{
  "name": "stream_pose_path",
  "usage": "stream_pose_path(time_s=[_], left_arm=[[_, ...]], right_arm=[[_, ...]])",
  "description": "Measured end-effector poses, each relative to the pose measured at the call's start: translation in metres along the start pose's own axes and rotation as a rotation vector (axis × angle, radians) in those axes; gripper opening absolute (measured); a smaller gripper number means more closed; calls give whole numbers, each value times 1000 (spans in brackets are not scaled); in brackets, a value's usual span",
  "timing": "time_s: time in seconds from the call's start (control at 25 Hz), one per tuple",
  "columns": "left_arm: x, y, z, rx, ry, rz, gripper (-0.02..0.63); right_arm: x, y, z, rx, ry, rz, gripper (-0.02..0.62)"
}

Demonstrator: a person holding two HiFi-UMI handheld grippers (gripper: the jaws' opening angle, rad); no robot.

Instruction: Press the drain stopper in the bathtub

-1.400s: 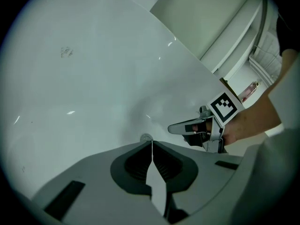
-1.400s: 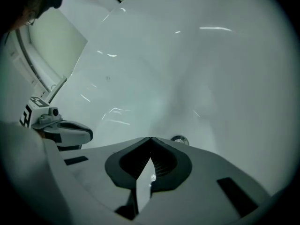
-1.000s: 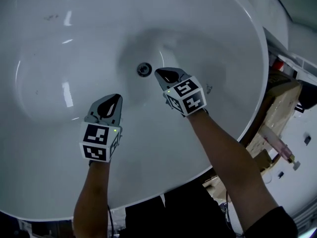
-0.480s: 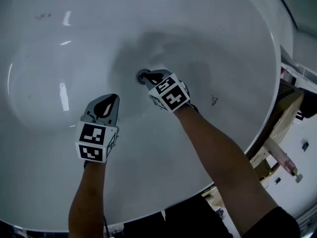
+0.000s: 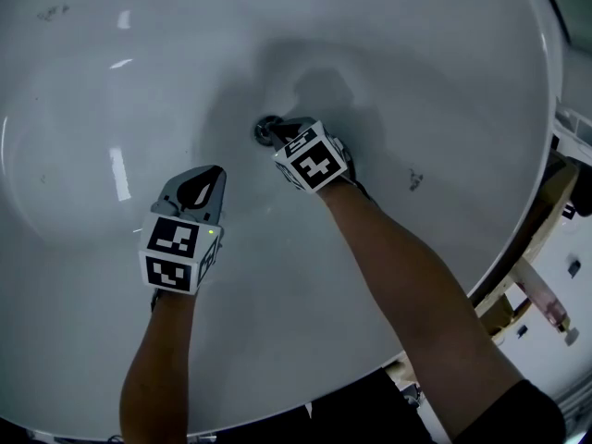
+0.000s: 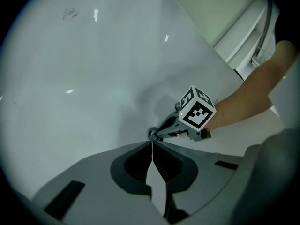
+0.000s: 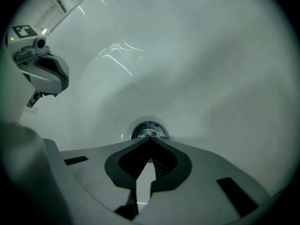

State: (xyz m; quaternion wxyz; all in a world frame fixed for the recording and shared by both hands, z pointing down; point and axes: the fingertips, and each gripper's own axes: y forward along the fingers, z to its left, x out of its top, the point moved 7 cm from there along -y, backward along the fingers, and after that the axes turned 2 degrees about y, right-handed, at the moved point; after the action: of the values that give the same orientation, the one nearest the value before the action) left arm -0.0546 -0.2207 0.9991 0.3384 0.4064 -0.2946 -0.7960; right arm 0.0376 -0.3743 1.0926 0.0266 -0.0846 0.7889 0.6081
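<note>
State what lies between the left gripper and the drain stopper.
Only bare white tub floor, plain in the head view, separates the left gripper from the drain stopper.

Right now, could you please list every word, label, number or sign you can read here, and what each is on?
None readable.
The left tool and right tool carry only black-and-white square marker patterns, no letters.
The dark specks on the bathtub wall are too small to tell as print.
</note>
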Motion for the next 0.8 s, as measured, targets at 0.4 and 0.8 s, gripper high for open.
stream_pose_path(time_s=[0.4,0.8], left_arm=[[-9,9,8,13,-18,5,23],[-3,-16,-10,16,4,30,23]], right_arm=[[8,7,8,-106,-116,113,18],[4,-20,3,-43,-57,71,15]])
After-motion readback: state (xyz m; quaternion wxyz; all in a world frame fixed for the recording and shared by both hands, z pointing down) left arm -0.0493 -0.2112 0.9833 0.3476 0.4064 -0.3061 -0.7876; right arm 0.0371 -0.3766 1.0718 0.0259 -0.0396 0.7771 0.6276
